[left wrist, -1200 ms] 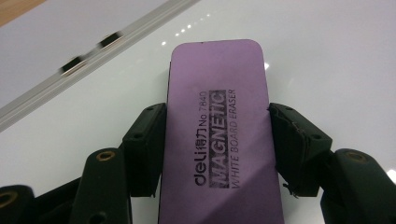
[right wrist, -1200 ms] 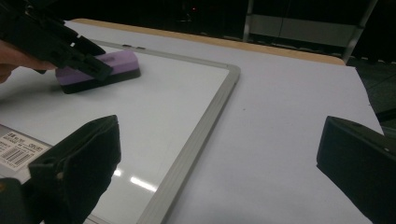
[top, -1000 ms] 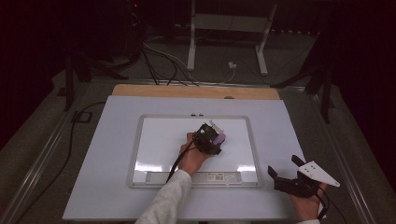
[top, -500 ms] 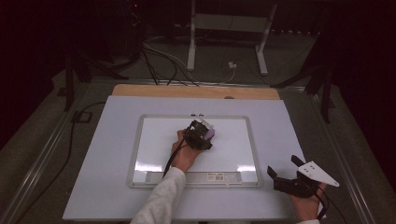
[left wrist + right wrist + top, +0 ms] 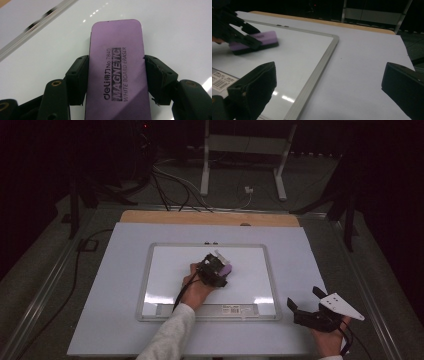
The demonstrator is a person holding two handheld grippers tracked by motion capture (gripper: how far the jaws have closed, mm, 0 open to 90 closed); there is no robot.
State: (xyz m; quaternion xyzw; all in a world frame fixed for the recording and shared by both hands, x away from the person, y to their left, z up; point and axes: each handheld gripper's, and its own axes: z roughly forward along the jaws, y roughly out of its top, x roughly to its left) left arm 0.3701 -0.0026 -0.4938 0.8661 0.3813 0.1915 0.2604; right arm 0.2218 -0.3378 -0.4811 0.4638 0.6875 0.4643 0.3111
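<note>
1. While the left gripper works over the middle of the whiteboard, its jaws are clamped on the two long sides of a purple magnetic whiteboard eraser, which lies flat on the board surface.
2. Eraser sits right of board centre, nearer the top frame edge than the bottom, as the high view shows.
3. Right gripper rests on the white table sheet off the board's lower right corner, jaws spread wide, nothing between them.
4. Board surface reads clean white wherever it shows; no marker strokes visible beside the eraser or toward the frame. Glare patches near the bottom edge could hide faint marks.
5. Judgement: wiping looks largely done. Left: perhaps a last pass over the lower strip, then setting the eraser down.
</note>
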